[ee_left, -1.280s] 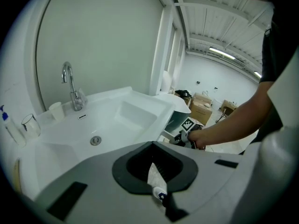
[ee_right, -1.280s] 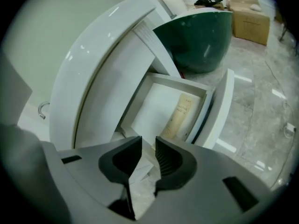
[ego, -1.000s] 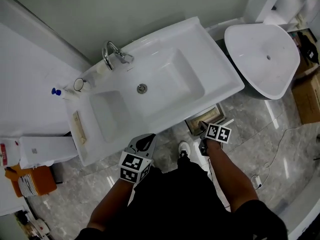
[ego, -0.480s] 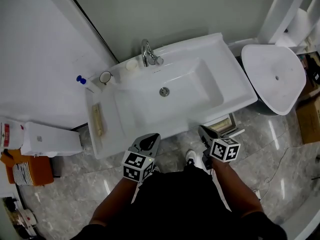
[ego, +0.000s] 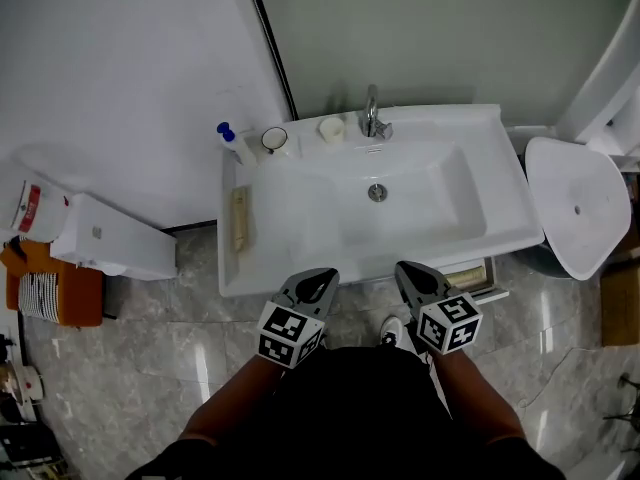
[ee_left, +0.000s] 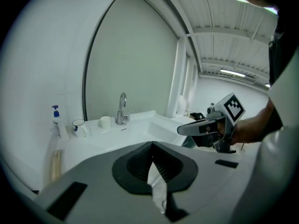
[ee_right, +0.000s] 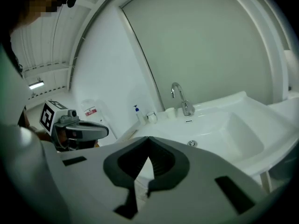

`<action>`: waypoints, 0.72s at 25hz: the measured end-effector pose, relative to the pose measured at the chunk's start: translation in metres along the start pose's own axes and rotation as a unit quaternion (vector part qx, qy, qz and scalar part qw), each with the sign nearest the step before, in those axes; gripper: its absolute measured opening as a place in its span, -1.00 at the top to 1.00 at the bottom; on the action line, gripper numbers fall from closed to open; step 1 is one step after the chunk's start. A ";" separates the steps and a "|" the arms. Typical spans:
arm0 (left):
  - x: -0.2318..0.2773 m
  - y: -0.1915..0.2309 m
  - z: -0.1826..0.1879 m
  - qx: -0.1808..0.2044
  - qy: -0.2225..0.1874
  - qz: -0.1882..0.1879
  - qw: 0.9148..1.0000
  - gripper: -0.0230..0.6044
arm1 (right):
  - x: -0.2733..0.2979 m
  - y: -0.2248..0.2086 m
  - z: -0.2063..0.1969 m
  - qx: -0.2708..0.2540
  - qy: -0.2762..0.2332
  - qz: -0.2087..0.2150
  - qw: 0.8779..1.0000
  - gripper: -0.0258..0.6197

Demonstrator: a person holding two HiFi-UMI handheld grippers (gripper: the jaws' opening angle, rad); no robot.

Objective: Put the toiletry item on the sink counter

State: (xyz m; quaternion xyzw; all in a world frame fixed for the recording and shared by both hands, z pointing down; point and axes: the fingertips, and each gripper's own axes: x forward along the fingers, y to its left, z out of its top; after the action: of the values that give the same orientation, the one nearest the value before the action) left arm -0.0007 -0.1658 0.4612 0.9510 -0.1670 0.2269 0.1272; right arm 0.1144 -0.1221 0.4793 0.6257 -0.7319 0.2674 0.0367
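Note:
A white pump bottle with a blue top [ego: 231, 140] [ee_left: 58, 122] [ee_right: 138, 114] stands on the back left corner of the white sink counter [ego: 480, 133]. Both grippers hang side by side just in front of the counter's front edge, well short of the bottle. My left gripper [ego: 316, 284] [ee_left: 152, 144] has its jaws together with nothing between them. My right gripper [ego: 408, 272] [ee_right: 148, 139] is likewise shut and empty. Each gripper shows in the other's view.
Beside the bottle stand a dark-rimmed cup [ego: 274, 139], a small white cup [ego: 331, 129] and the chrome faucet [ego: 373, 116]. A tan brush-like item [ego: 239, 218] lies along the counter's left edge. A white basin [ego: 580, 208] stands at the right, a white box [ego: 110, 238] on the left.
The head view has swung so that the sink now sits straight ahead. My right gripper has risen from low near the floor to beside the left one.

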 end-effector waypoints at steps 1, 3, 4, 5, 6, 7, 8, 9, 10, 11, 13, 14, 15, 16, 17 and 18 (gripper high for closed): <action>-0.004 0.003 -0.001 -0.002 -0.003 0.003 1.000 0.93 | 0.004 0.005 0.001 -0.008 0.002 0.002 1.000 0.92; -0.012 0.010 -0.003 -0.008 -0.007 0.011 1.000 0.93 | 0.011 0.014 0.002 -0.021 0.006 0.005 1.000 0.92; -0.016 0.013 -0.005 -0.011 -0.008 0.015 1.000 0.93 | 0.014 0.017 0.002 -0.024 0.008 0.007 1.000 0.92; -0.020 0.017 -0.007 -0.014 -0.009 0.019 1.000 0.93 | 0.017 0.021 0.002 -0.024 0.010 0.009 1.000 0.92; -0.024 0.021 -0.008 -0.016 -0.011 0.023 1.000 0.93 | 0.020 0.024 0.002 -0.025 0.011 0.011 1.000 0.92; -0.028 0.025 -0.009 -0.018 -0.013 0.027 0.999 0.93 | 0.024 0.028 0.001 -0.028 0.013 0.013 0.999 0.92; -0.032 0.029 -0.010 -0.021 -0.016 0.032 0.999 0.93 | 0.028 0.032 0.001 -0.030 0.015 0.017 0.999 0.92; -0.036 0.034 -0.012 -0.023 -0.018 0.036 0.999 0.93 | 0.033 0.037 0.001 -0.033 0.018 0.020 0.999 0.92; -0.040 0.039 -0.013 -0.026 -0.019 0.041 0.999 0.93 | 0.038 0.042 0.001 -0.036 0.020 0.025 0.999 0.92; -0.045 0.044 -0.016 -0.029 -0.021 0.046 0.998 0.93 | 0.043 0.048 0.001 -0.040 0.022 0.029 0.999 0.92; -0.054 0.055 -0.020 -0.035 -0.023 0.055 0.998 0.93 | 0.055 0.062 0.000 -0.047 0.028 0.039 0.998 0.92; -0.060 0.061 -0.022 -0.037 -0.025 0.060 0.997 0.93 | 0.060 0.069 -0.001 -0.050 0.030 0.043 0.997 0.91; -0.065 0.066 -0.025 -0.040 -0.026 0.065 0.997 0.93 | 0.066 0.076 -0.002 -0.052 0.033 0.046 0.997 0.92; -0.071 0.072 -0.028 -0.043 -0.027 0.070 0.996 0.93 | 0.072 0.082 -0.004 -0.053 0.037 0.049 0.997 0.91; -0.077 0.078 -0.032 -0.046 -0.027 0.076 0.996 0.93 | 0.078 0.089 -0.007 -0.054 0.042 0.052 0.996 0.91; -0.083 0.085 -0.035 -0.049 -0.028 0.082 0.995 0.93 | 0.085 0.096 -0.010 -0.056 0.049 0.055 0.996 0.91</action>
State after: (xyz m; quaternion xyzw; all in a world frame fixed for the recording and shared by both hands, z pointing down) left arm -0.1159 -0.2102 0.4664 0.9328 -0.2583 0.2019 0.1496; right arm 0.0039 -0.1866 0.4879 0.5673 -0.7767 0.2575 0.0926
